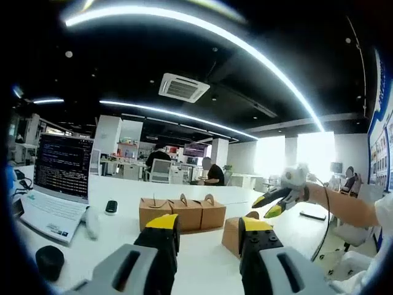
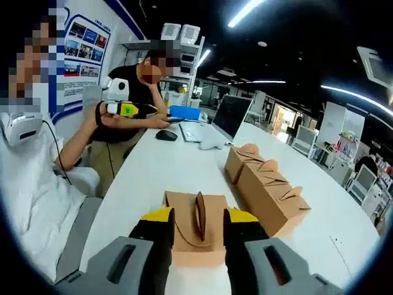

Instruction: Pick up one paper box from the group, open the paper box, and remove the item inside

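In the right gripper view, the right gripper [image 2: 195, 228] is hiding the lower sides of the single paper box [image 2: 196, 232] between its jaws. In the left gripper view, the left gripper [image 1: 209, 232] is covering part of that box [image 1: 231, 233], and the laptop [image 1: 58, 184] text is staying too small to read. The round black object [image 1: 49, 260] near the picture's edge is showing too little to be identified.

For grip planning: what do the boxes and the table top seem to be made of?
Paper boxes: brown kraft card, matte; folded creases and thin cut handle tabs show.
Table: smooth white top, probably laminate; faint sheen, the exact material is unclear.
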`<state>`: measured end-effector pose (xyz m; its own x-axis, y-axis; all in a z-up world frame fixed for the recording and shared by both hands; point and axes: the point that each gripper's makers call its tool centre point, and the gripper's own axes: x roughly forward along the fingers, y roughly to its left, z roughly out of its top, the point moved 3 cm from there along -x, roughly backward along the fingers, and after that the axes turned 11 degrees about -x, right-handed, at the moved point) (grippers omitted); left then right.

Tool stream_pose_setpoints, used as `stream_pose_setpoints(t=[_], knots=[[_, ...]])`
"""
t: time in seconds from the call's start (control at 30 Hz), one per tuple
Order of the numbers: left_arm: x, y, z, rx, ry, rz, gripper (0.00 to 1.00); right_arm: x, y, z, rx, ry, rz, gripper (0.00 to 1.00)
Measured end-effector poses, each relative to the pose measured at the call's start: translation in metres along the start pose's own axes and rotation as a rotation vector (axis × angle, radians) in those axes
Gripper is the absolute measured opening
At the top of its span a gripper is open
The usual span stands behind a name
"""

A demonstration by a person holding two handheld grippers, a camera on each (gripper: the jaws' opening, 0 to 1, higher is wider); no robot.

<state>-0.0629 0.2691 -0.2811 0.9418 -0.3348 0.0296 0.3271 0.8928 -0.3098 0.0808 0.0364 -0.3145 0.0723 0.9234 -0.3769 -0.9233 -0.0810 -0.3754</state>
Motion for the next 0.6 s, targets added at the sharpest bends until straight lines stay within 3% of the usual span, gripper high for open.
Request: stream_pose_setpoints(t=[0.37, 0.6], knots=[[0.001, -0.004, -0.002, 0.000, 0.006, -0.008, 0.39, -0.005, 0.008, 0.019, 0.065, -0.043, -0.086, 0.30], [0.002, -0.006, -0.002, 0.000, 0.008, -0.017, 0.40, -0.014, 0.007, 0.030, 0.176, -0.066, -0.265, 0.28]])
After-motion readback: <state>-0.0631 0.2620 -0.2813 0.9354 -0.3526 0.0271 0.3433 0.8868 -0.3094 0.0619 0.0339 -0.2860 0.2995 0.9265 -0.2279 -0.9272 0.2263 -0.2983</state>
